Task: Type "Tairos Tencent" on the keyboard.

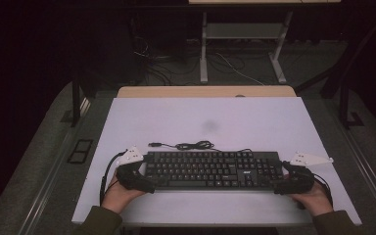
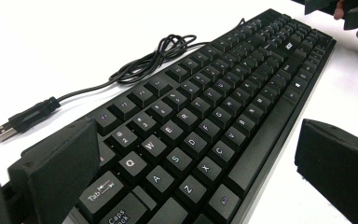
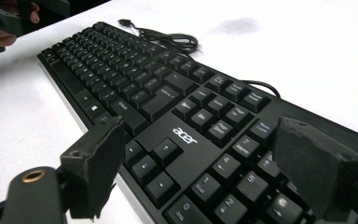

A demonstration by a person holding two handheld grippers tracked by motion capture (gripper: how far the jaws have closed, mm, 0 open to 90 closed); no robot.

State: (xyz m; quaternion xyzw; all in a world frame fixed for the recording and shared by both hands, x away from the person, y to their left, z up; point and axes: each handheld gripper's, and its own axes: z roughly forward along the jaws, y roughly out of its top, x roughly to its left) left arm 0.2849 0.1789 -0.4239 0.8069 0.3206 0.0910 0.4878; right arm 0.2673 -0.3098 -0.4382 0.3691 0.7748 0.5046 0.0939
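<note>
Now one keyboard (image 1: 210, 169) lies between two open claws, left claw (image 1: 144, 177) and right claw (image 1: 283, 180).

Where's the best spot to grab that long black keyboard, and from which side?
Probably by its two short ends, one gripper from each side. The keyboard lies flat, long and thin, so one grip would let it sag or tip. The left gripper and right gripper already sit open at those ends. Avoid the cable behind it.

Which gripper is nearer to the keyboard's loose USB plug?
Left. The left gripper sits at the keyboard's left end, just below the USB plug; the right gripper is at the far right end.
</note>
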